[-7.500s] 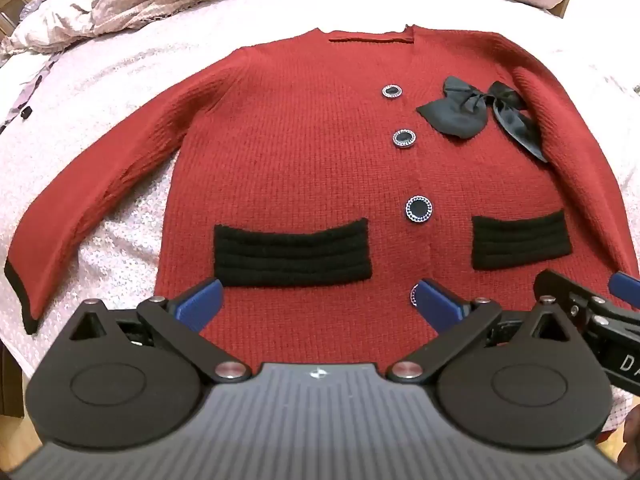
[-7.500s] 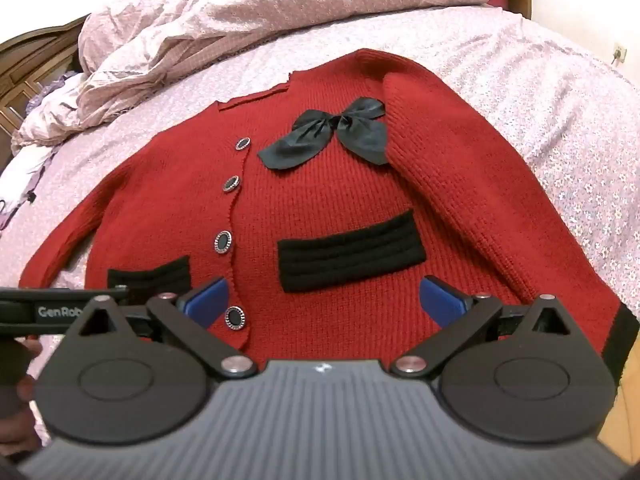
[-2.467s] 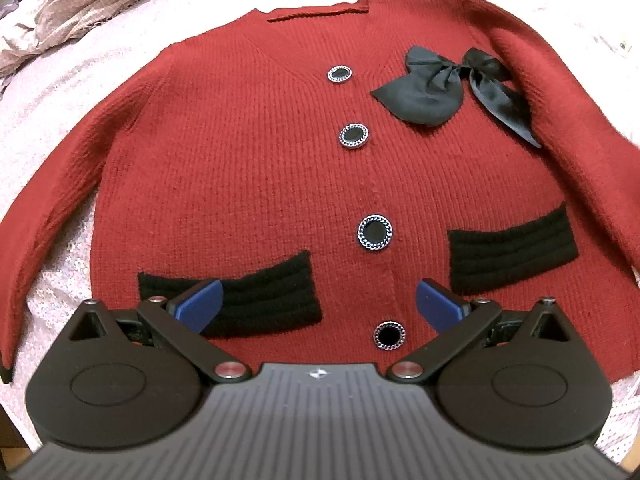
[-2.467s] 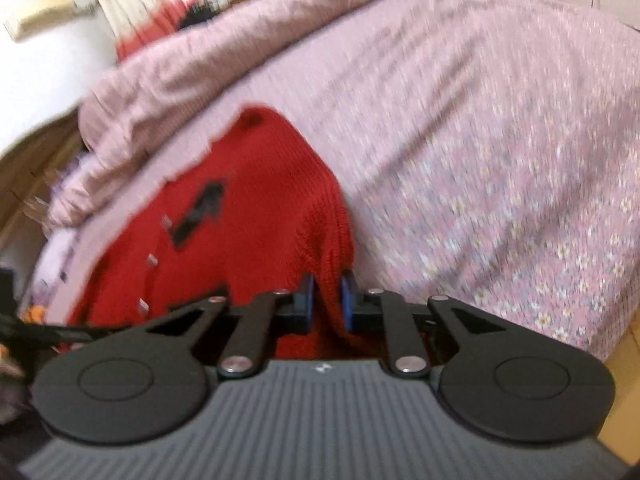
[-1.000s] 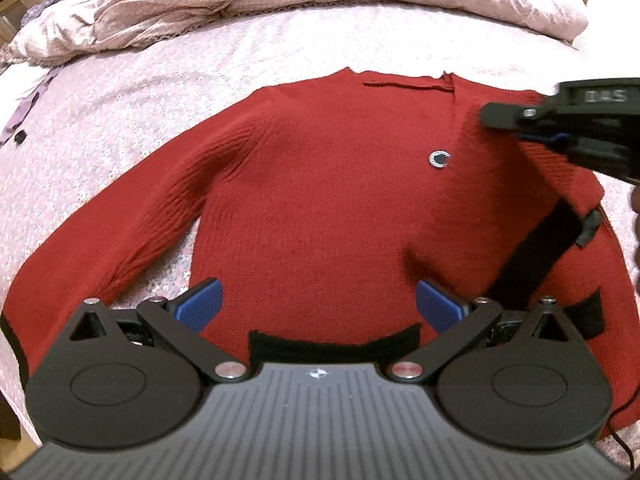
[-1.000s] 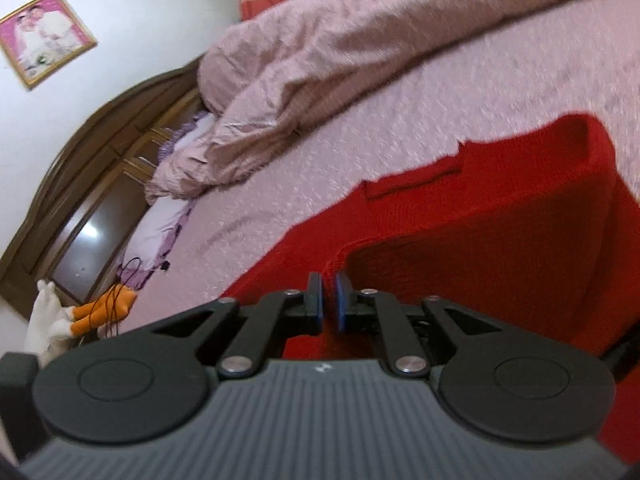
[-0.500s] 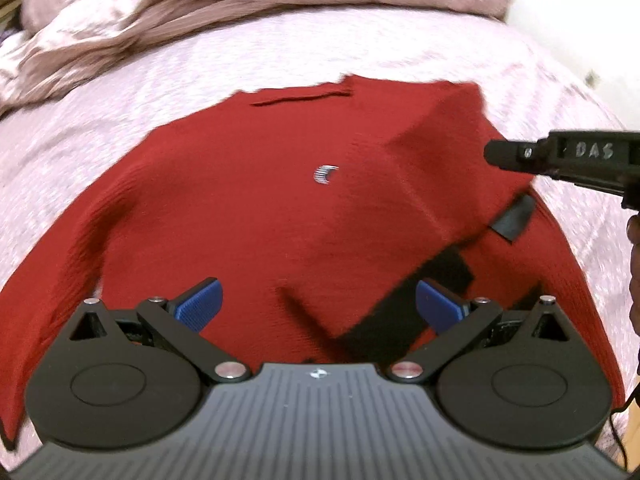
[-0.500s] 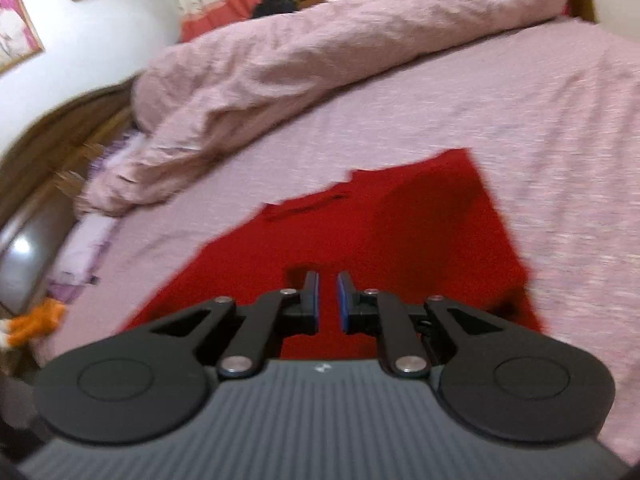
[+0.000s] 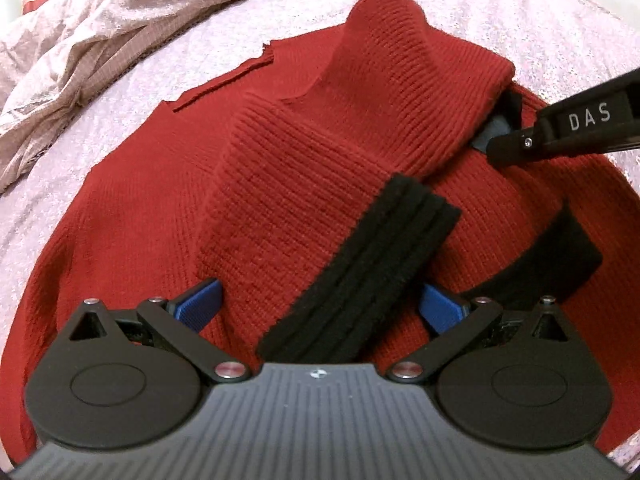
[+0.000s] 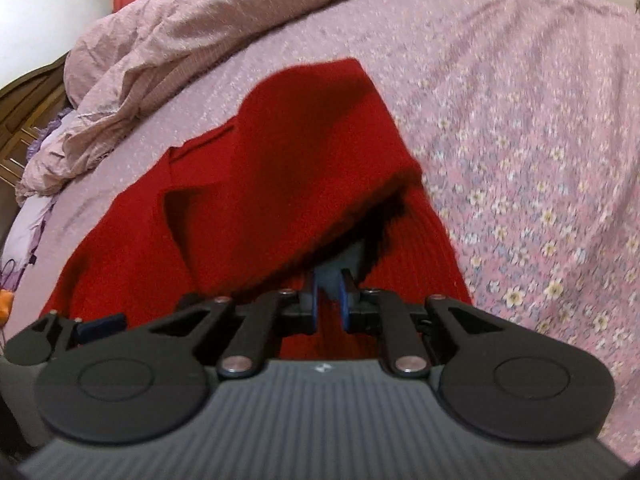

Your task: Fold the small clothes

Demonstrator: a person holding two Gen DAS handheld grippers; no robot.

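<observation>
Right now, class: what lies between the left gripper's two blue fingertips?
In the left wrist view, the folded-over red sleeve with its black ribbed cuff runs between the open left gripper fingertips, over the cardigan's body.

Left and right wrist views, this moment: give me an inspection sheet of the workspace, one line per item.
Surface: bed with pink floral sheet.
Job's things: red cardigan spread out, its black-cuffed sleeve folded across the body.
Clutter: rumpled duvet at the far end.
Grippers: left gripper open over the cuff; right gripper nearly shut at the fold, grip unclear.
Cables: nothing seen.
Surroundings: wooden furniture, white wall.
</observation>
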